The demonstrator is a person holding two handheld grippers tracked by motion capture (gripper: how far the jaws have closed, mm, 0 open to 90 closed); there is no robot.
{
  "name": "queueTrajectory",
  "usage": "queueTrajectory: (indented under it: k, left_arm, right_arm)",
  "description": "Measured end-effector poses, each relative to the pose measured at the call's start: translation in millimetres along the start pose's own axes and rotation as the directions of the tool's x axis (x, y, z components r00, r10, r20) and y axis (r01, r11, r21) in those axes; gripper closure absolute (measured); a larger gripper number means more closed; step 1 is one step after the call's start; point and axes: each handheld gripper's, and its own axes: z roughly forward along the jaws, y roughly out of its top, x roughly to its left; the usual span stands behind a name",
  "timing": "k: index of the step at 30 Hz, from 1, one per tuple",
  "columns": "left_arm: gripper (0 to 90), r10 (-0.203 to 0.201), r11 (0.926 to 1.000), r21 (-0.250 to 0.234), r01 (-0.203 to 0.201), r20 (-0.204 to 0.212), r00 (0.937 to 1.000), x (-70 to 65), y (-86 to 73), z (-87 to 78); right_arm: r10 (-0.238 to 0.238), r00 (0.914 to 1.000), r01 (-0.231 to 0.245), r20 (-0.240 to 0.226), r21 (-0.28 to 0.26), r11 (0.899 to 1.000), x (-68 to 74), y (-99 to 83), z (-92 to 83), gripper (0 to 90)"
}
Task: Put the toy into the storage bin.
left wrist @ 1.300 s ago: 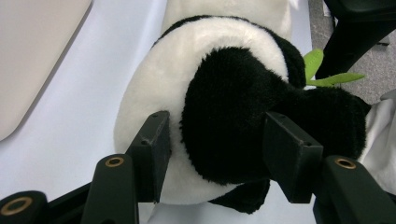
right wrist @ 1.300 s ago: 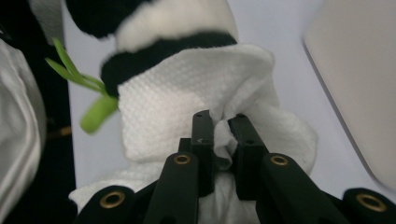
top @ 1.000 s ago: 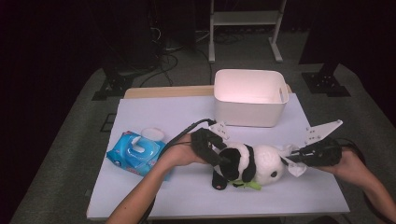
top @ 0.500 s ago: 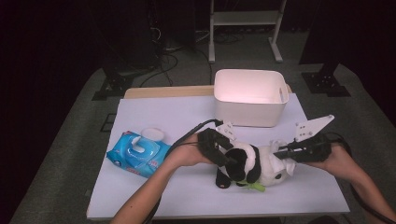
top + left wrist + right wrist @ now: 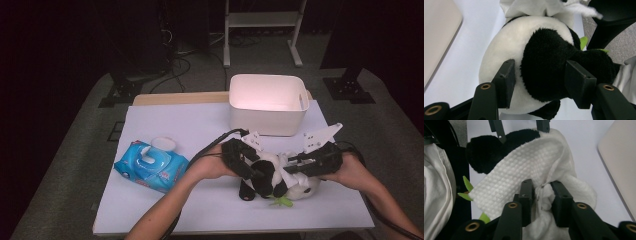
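My left hand-held gripper point(image 5: 539, 83) clamps the black-and-white plush panda point(image 5: 536, 57); my right hand-held gripper point(image 5: 541, 195) (jaws just opening) loosely straddles the white textured wipe point(image 5: 524, 167) draped over it.

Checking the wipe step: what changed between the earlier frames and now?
The right gripper slid left over the black-and-white plush panda, dragging the white textured wipe across it; its jaws have just been opening, wipe bunched between them, not pressed. The left gripper shifted slightly right, clamped on the panda throughout. The white plastic bin and blue wet-wipe pack stayed put.
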Motion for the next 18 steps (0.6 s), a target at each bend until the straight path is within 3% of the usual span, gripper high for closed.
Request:
queueTrajectory:
  k: [5,11,18]
  left_arm:
    - [43.5,-0.001,1.0000,0.008,0.001,-0.002,1.0000,-0.9,0.5,-0.3]
    - [43.5,-0.008,1.0000,0.002,0.008,-0.002,1.0000,-0.2,-0.6,-0.5]
    - [43.5,-0.007,1.0000,0.005,0.007,-0.002,1.0000,0.2,-0.3,-0.3]
  right_arm:
    - [0.008,0.9997,-0.007,0.024,-0.034,0.999,5.1,0.2,-14.7,61.7]
    - [0.012,0.9991,-0.010,0.040,-0.044,0.999,6.3,-0.9,-28.1,58.3]
    - [-0.010,0.9994,0.010,0.032,0.016,1.000,9.8,-7.9,-11.7,56.4]
